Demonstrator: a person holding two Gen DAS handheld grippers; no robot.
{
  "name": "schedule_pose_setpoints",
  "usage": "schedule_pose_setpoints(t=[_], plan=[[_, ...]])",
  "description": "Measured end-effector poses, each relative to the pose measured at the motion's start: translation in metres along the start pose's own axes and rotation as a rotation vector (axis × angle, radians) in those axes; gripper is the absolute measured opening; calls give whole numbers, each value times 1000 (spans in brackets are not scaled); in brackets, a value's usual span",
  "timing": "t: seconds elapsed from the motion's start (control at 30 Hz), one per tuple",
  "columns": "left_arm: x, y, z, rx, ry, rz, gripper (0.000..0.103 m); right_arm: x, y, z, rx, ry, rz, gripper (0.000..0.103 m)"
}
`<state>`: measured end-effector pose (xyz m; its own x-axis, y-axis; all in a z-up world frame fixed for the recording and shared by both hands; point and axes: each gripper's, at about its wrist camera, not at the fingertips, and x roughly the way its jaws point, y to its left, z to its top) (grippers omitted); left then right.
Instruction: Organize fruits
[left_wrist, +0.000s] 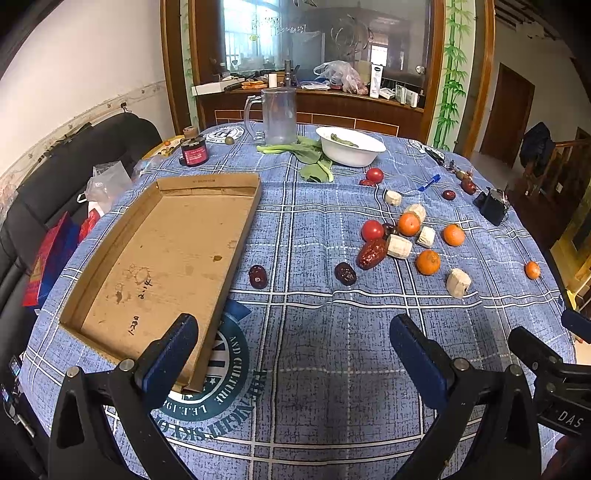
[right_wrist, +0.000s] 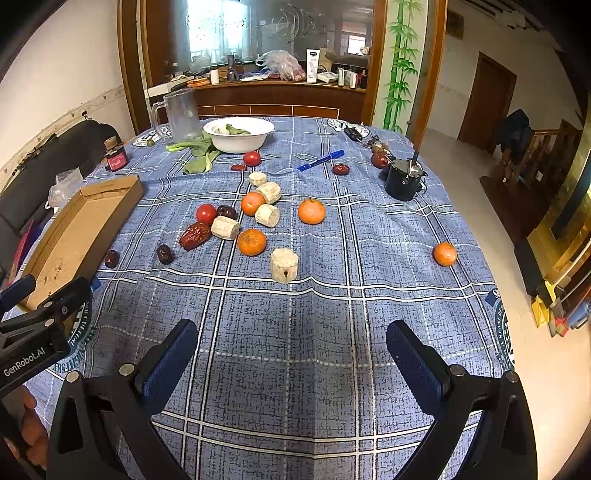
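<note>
Cardboard tray (left_wrist: 162, 254) lies left of scattered oranges (right_wrist: 251, 242); both claws gape, empty.

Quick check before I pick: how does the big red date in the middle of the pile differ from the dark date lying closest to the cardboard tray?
The big red date is longer and brighter reddish-brown; the dark date is smaller, rounder and nearly maroon-black. The big red date touches a pale cut chunk in the cluster, while the dark date lies alone beside the cardboard tray. Both are wrinkled and rest on the blue tablecloth.
</note>
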<state>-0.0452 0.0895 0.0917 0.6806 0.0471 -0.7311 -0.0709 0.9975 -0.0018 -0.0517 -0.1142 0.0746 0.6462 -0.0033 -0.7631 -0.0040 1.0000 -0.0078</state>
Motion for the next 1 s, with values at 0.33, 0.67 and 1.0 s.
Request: schedule_pose_setpoints(t=[0.33, 0.67, 1.0], plan=[[1, -1, 3, 5, 4, -5, 103, 4, -2, -2, 14, 13, 7, 102], [2, -1, 4, 6, 12, -6, 103, 2, -4, -4, 27, 14, 6, 102], [4, -4, 1, 17, 15, -6, 103, 1, -5, -6, 19, 19, 2, 102]])
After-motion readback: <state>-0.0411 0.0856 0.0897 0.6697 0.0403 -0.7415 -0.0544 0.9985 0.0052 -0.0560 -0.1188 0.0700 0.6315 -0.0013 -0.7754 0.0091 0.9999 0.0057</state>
